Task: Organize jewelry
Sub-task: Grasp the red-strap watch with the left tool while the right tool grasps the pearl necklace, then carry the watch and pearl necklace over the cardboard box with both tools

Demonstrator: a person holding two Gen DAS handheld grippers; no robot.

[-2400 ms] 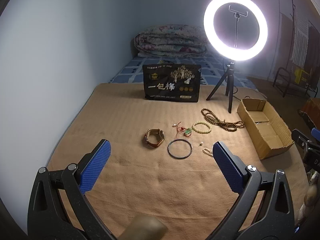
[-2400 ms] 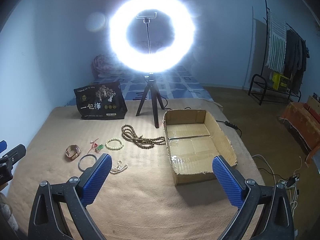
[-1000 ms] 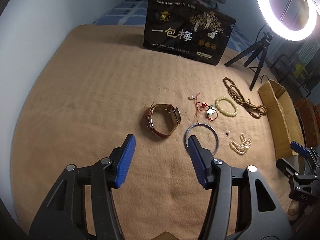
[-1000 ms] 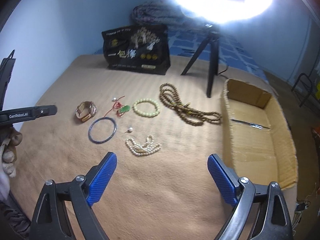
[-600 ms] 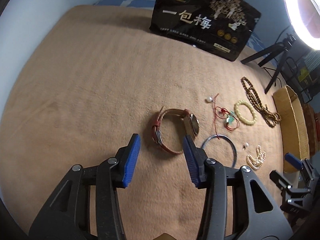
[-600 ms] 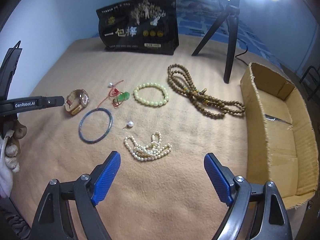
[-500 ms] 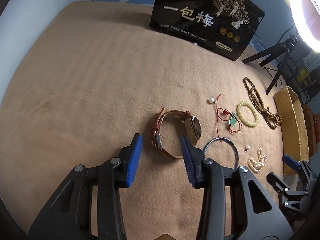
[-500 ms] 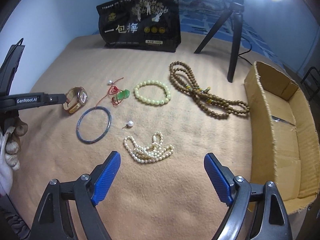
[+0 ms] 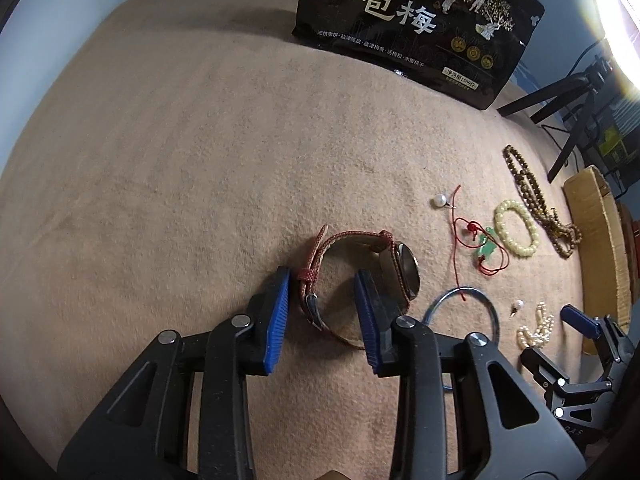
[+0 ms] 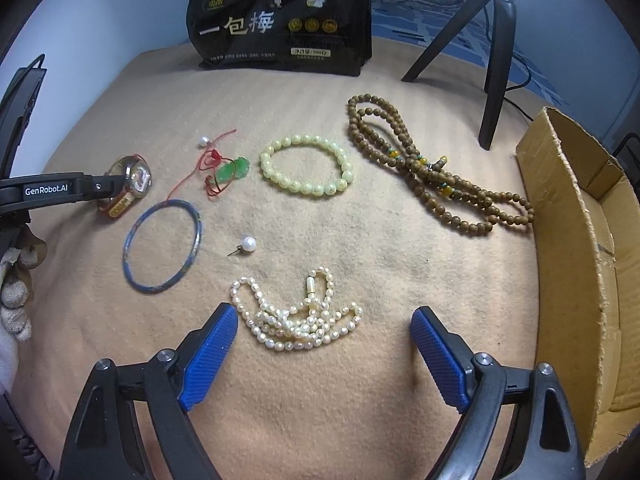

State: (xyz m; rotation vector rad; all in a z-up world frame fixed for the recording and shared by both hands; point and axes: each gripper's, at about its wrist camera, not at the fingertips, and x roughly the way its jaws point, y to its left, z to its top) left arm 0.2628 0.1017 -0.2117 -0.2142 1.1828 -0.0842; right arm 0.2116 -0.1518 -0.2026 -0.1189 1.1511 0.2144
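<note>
Left gripper, jaws just closing, straddles the wristwatch strap unclamped; the standing strap may roll toward three o'clock. Right gripper gapes empty.

wide bare tan blanket lies open left of the red-strapped wristwatch; on its right the thin blue bangle lies just beside, crowding that side. the tall brown cardboard box wall and black tripod legs block the right; the black snack bag closes the back
</note>
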